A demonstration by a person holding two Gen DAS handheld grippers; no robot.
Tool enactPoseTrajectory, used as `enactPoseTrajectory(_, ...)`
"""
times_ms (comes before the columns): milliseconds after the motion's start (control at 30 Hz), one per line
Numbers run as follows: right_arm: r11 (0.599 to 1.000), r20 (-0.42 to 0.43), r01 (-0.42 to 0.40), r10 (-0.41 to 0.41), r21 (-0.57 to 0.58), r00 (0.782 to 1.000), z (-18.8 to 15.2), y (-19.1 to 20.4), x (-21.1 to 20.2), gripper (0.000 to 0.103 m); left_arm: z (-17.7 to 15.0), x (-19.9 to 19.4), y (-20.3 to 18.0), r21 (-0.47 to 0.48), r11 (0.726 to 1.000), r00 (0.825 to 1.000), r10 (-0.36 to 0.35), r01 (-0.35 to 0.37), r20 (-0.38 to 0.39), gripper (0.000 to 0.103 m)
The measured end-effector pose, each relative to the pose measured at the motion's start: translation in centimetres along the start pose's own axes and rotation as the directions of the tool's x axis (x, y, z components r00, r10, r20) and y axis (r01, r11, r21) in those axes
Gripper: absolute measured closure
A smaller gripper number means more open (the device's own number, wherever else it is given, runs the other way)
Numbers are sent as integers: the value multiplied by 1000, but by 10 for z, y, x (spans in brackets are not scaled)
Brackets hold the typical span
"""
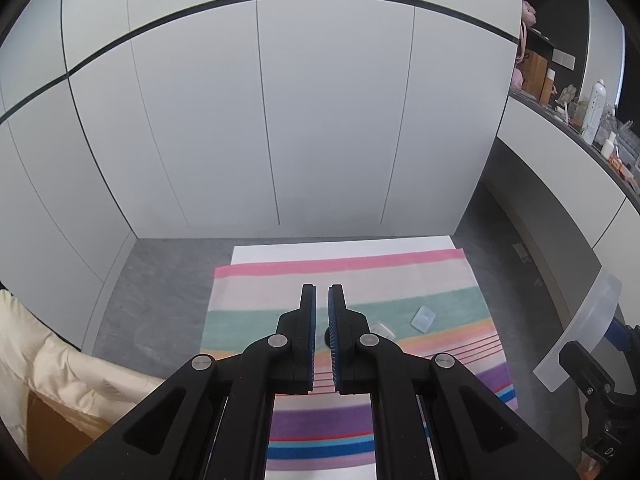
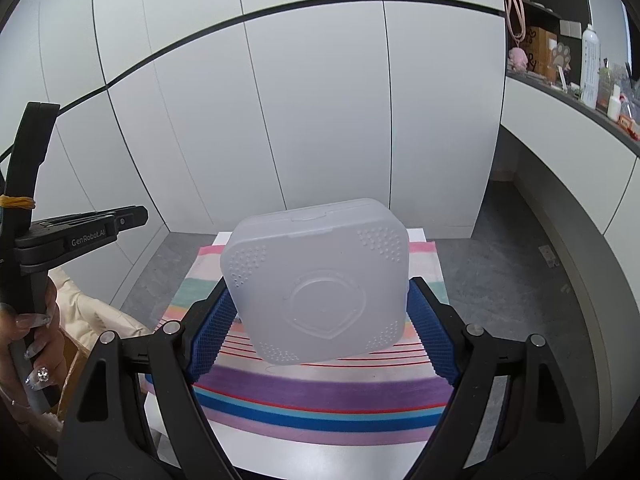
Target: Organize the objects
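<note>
Box [image 2: 316,284] sits clamped between my right gripper [image 2: 320,320] fingers above the striped cloth [image 2: 320,396]; left gripper [image 1: 322,336] fingers nearly together, empty. I'd lower it level toward twelve o'clock.

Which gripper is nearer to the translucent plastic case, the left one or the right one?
Right. The right gripper grips the translucent plastic case between its blue pads, above the striped cloth. The left gripper is apart from it, nearly shut and holding nothing.
</note>
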State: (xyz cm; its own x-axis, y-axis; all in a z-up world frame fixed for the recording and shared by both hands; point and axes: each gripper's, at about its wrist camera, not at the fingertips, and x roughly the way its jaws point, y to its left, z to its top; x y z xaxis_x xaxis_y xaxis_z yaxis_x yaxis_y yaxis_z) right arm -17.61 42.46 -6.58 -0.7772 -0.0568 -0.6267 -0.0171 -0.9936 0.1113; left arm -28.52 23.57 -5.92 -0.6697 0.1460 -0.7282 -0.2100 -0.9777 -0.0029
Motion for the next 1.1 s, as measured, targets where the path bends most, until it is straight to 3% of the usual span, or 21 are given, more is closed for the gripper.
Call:
enactPoseTrajectory(233,1000,26,-8,8,-10,1000,5,11,-24,18,-3,-27,4,20,1000,999,18,-18,36,96)
enactPoseTrajectory(400,1000,31,-13,13,-22,999,3,20,-33,18,-8,-24,9,8,1000,1000,15,-15,28,96)
enactPoseTrajectory(467,1000,26,-20,20,-18,999,1,21,-31,18,-11,-18,12,0,1000,1000,-3,3,16,96)
enactPoseTrajectory(567,1000,10,-24,24,-9,1000,-3,18,-22,18,-15,-2,18,-20,996,996,-89,89,1,94)
enactPoseTrajectory(600,1000,4,-26,26,-5,1000,-3,15,-16,18,-17,5,21,-32,987,988,-155,155,-4,79)
enactPoseTrajectory(633,1000,-3,-31,31,-3,1000,-6,15,-12,18,-17,13,24,-43,976,977,-213,212,-17,47)
enactPoseTrajectory(700,999,-15,-42,42,1,999,-9,12,-2,18,-20,31,31,-78,961,963,-267,264,-34,10)
enactPoseTrajectory(833,999,-49,-46,46,15,998,-16,4,27,18,-26,73,43,-104,968,968,-236,227,-81,9)
enactPoseTrajectory(967,997,-95,-55,60,54,994,-25,-7,64,18,-41,133,52,-83,989,976,-133,120,-173,9)
enactPoseTrajectory(1100,996,-138,-55,64,74,988,-38,-15,102,18,-71,199,50,-35,999,960,-40,31,-279,12)
